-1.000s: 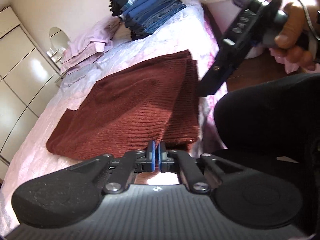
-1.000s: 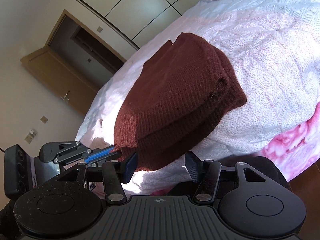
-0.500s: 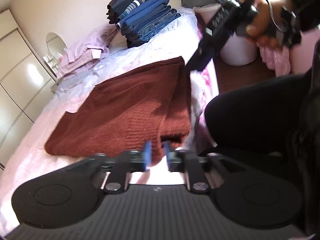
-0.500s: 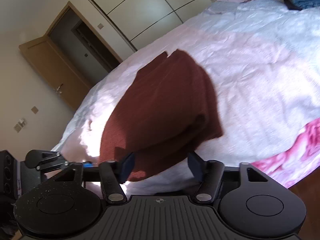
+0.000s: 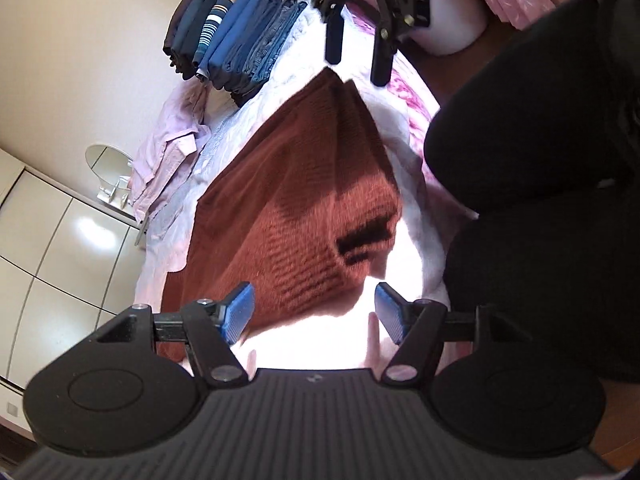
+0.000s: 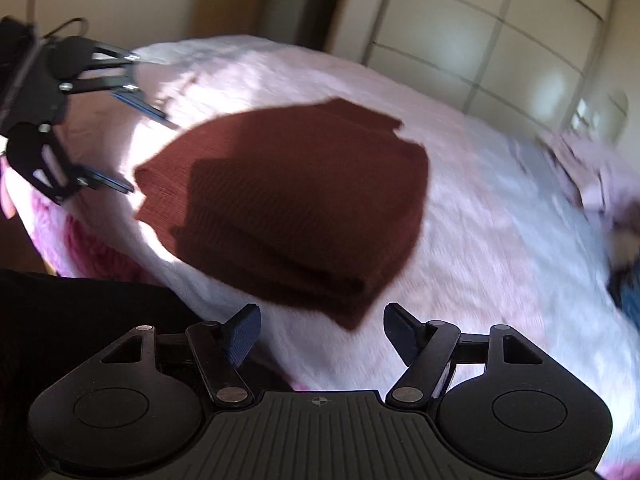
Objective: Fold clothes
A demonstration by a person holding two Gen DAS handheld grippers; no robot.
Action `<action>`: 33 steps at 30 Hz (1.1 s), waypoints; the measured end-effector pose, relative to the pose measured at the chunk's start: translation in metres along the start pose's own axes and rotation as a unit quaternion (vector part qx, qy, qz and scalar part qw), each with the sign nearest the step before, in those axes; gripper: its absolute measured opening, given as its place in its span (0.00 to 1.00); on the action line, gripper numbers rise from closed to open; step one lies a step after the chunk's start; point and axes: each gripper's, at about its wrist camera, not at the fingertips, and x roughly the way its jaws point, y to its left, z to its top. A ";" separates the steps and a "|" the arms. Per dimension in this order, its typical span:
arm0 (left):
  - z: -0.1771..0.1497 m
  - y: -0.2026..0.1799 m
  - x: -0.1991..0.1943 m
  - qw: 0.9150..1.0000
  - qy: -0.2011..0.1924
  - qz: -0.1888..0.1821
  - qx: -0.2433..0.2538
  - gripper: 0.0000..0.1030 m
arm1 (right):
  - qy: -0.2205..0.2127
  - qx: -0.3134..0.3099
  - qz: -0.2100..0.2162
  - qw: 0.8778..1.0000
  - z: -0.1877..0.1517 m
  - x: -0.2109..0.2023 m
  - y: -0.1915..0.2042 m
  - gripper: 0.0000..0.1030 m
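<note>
sweater: the dark red knit sweater (image 6: 296, 200) lies folded in layers on the bed (image 6: 500, 240), close to the bed's near edge, with stacked folded edges facing the right wrist camera.
done so far: judging by the layers, this piece looks folded into a compact rectangle; one corner at the far side steps out a little (a sleeve or hem, i cannot tell which).
left to do: likely a last tidy or a move to the pile; a stack of folded blue clothes (image 5: 232, 36) stands toward the bed's far corner, and a loose pale pink shirt (image 5: 168, 152) beside it looks unfolded, so probably that is next.
left gripper: the left gripper (image 5: 314, 314) is spread wide with nothing between its blue pads, hovering over the sweater's near end.
right gripper: the right gripper (image 6: 320, 332) is likewise wide apart and holds nothing, just off the sweater's folded corner.
writing: pale letters on the right gripper's body in the left wrist view, too small and skewed to read with confidence; no brand legible elsewhere.
</note>
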 end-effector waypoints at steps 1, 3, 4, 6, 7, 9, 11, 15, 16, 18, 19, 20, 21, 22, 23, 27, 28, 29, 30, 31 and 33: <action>0.004 0.002 -0.001 1.000 -0.006 -0.005 -0.016 0.61 | -0.011 -0.014 0.009 1.000 0.002 0.001 0.005 0.69; 0.009 0.005 -0.002 0.999 -0.016 -0.009 -0.032 0.61 | -0.020 -0.034 0.017 0.999 0.006 0.004 0.014 0.69; 0.010 0.005 -0.003 0.999 -0.018 -0.008 -0.028 0.61 | -0.022 -0.036 0.017 0.999 0.008 0.007 0.016 0.69; 0.011 0.002 -0.002 1.000 -0.020 -0.002 -0.010 0.61 | -0.024 -0.022 0.023 0.999 0.008 0.011 0.013 0.69; 0.008 -0.002 0.000 1.000 -0.014 0.002 0.013 0.62 | -0.019 -0.025 0.019 0.999 0.007 0.014 0.013 0.69; -0.001 -0.008 0.004 0.999 -0.001 0.006 0.049 0.64 | 0.002 -0.077 -0.005 0.997 0.004 0.018 0.017 0.69; -0.008 -0.011 0.007 0.998 0.004 0.007 0.068 0.67 | 0.023 -0.135 -0.028 0.990 -0.002 0.022 0.021 0.69; -0.013 -0.013 0.012 0.996 0.000 0.009 0.083 0.69 | 0.045 -0.274 -0.061 0.959 -0.020 0.037 0.033 0.70; -0.014 -0.014 0.014 0.996 0.000 0.012 0.087 0.69 | 0.044 -0.310 -0.068 0.947 -0.025 0.042 0.036 0.70; -0.013 -0.014 0.015 0.996 -0.001 0.016 0.089 0.69 | 0.033 -0.365 -0.078 0.927 -0.029 0.049 0.041 0.70; -0.013 -0.015 0.016 0.996 -0.002 0.018 0.090 0.71 | 0.024 -0.385 -0.081 0.919 -0.029 0.051 0.043 0.70; -0.013 -0.016 0.016 0.996 -0.003 0.019 0.091 0.74 | 0.014 -0.404 -0.085 0.911 -0.028 0.053 0.044 0.70; -0.013 -0.016 0.016 0.996 -0.004 0.021 0.092 0.75 | 0.005 -0.423 -0.088 0.902 -0.027 0.054 0.046 0.70; -0.014 -0.017 0.017 0.995 -0.003 0.021 0.095 0.75 | 0.000 -0.435 -0.085 0.896 -0.026 0.056 0.046 0.70; -0.014 -0.019 0.018 0.995 -0.002 0.022 0.098 0.75 | -0.006 -0.447 -0.082 0.891 -0.024 0.057 0.045 0.70; -0.010 -0.022 0.021 0.994 -0.006 0.029 0.104 0.75 | -0.023 -0.419 -0.038 0.907 -0.007 0.052 0.032 0.43; -0.008 -0.022 0.021 0.994 -0.010 0.031 0.104 0.75 | -0.028 -0.403 -0.032 0.914 0.000 0.049 0.028 0.22; -0.007 -0.022 0.023 0.994 -0.011 0.034 0.106 0.75 | -0.032 -0.386 -0.026 0.921 0.006 0.045 0.024 0.20; -0.005 -0.022 0.025 0.993 -0.012 0.038 0.108 0.75 | -0.036 -0.370 -0.020 0.928 0.013 0.041 0.021 0.18; -0.004 -0.022 0.028 0.993 -0.010 0.040 0.113 0.75 | -0.039 -0.359 -0.017 0.933 0.018 0.038 0.017 0.16; -0.001 -0.022 0.035 0.992 -0.006 0.044 0.121 0.75 | -0.043 -0.328 -0.010 0.944 0.031 0.033 0.012 0.16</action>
